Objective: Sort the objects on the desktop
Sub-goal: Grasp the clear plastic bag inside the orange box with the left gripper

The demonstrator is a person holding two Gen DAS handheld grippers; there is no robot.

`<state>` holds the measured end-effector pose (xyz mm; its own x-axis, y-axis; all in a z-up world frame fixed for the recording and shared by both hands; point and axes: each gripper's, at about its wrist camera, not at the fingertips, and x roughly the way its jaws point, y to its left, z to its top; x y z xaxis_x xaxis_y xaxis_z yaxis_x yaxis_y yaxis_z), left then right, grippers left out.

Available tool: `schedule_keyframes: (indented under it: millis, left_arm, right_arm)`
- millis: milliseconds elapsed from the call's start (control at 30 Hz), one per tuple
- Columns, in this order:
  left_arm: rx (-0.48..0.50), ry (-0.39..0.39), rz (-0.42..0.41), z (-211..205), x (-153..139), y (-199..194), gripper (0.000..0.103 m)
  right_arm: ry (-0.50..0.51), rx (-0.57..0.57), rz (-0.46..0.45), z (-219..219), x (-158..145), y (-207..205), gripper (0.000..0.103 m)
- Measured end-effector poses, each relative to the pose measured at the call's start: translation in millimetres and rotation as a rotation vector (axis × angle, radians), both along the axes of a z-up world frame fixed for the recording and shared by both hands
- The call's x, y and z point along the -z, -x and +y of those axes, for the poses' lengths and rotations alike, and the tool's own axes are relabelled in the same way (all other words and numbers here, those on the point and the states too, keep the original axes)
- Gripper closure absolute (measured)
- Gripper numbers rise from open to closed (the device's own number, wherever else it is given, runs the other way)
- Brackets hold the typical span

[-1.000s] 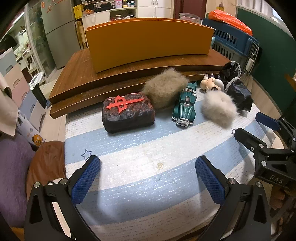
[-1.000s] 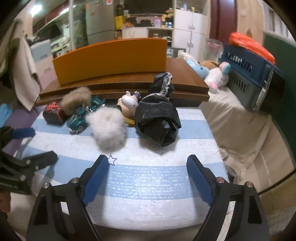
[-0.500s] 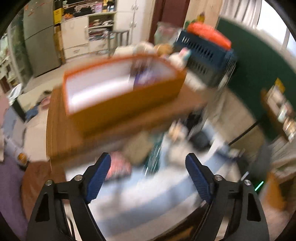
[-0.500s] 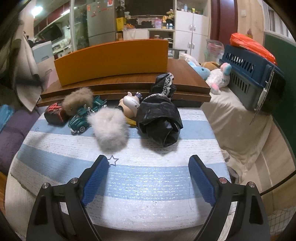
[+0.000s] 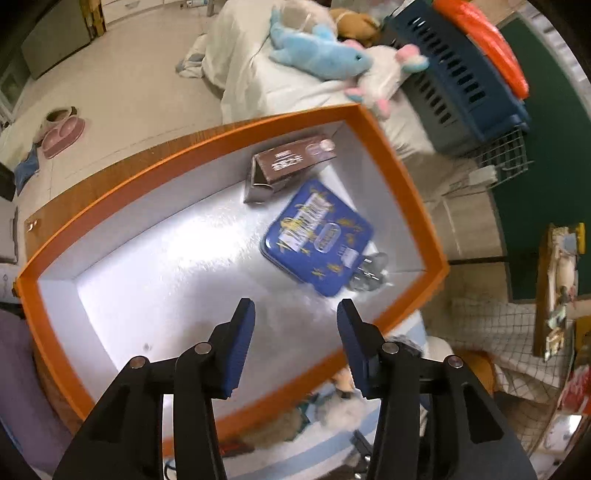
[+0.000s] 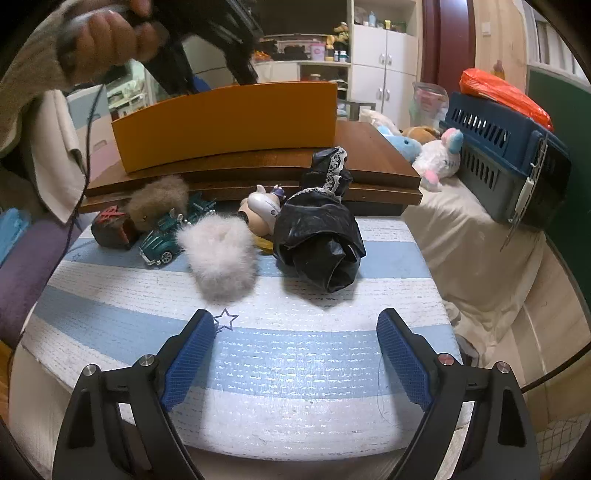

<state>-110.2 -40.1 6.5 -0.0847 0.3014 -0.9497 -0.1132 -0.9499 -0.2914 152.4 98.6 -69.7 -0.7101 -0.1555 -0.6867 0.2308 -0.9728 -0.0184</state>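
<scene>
My left gripper (image 5: 295,332) is open and empty, held high above the orange box (image 5: 402,192), looking down into it. Inside lie a blue tin (image 5: 314,236), a brown carton (image 5: 291,162) and a small clear item (image 5: 369,273). My right gripper (image 6: 295,354) is open and empty, low over the striped table mat (image 6: 295,369). Ahead of it lie a white fur ball (image 6: 219,254), a black bag (image 6: 321,236), a teal toy car (image 6: 166,236), a brown fur ball (image 6: 159,199), a dark block with a red mark (image 6: 110,229) and a small figurine (image 6: 262,210).
The orange box (image 6: 229,122) stands on a wooden board (image 6: 369,166) behind the toys. A blue pet crate (image 6: 509,155) and plush toys (image 6: 436,155) lie on a covered surface to the right. The person's hand (image 6: 107,33) holds the left gripper at top left.
My left gripper has risen from table level and tipped down over the orange box, and its jaws have narrowed. My right gripper has barely moved.
</scene>
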Motion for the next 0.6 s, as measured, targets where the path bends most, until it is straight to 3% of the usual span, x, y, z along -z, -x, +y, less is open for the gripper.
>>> schedule_keyframes:
  millis: [67, 100, 200, 333, 467, 600]
  left_arm:
    - [-0.01, 0.002, -0.025, -1, 11, 4, 0.06]
    - [0.002, -0.005, -0.042, 1, 17, 5, 0.072]
    - [0.046, -0.004, -0.013, 1, 16, 5, 0.073]
    - [0.028, -0.017, 0.036, -12, 8, 7, 0.076]
    - [-0.033, -0.138, 0.147, -38, -31, -4, 0.076]
    - [-0.024, -0.238, 0.256, -57, -80, -42, 0.076]
  right_arm:
    - [0.0, 0.0, 0.001, 0, 0, 0, 0.013]
    - [0.001, 0.0, 0.002, 0, 0, 0, 0.013]
    - [0.001, -0.002, 0.002, 0, 0, 0, 0.013]
    - [0.0, -0.002, 0.003, -1, 1, 1, 0.012]
    - [0.0, -0.002, 0.003, -1, 1, 1, 0.012]
    - [0.0, -0.001, 0.003, -2, 1, 1, 0.012]
